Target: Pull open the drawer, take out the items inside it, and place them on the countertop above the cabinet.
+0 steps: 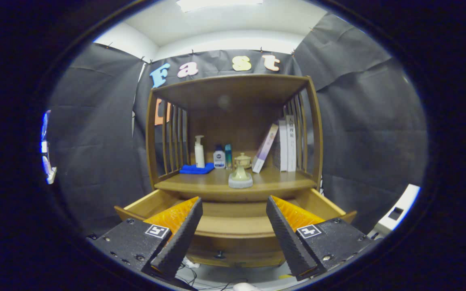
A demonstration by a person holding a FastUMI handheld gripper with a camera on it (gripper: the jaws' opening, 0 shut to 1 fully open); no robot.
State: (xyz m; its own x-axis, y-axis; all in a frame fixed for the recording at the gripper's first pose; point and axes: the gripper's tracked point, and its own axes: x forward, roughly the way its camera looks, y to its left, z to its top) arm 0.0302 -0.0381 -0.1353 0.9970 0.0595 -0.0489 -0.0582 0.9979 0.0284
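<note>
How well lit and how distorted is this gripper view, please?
Gripper view: fisheye bends the cabinet posts outward; a ceiling light glares overhead; the countertop is evenly lit and sharp; the open gripper hovers above the pulled-out drawer.

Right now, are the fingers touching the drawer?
Apart. The gripper view shows the gripper with fingers spread open above the pulled-out drawer, holding nothing.

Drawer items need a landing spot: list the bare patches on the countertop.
Open tongs hover over the pulled-out wooden drawer. Free: wooden countertop front edge either side of the pale round ceramic stand. Crowded: rear, from blue folded cloth and white pump bottle to the white upright books.
</note>
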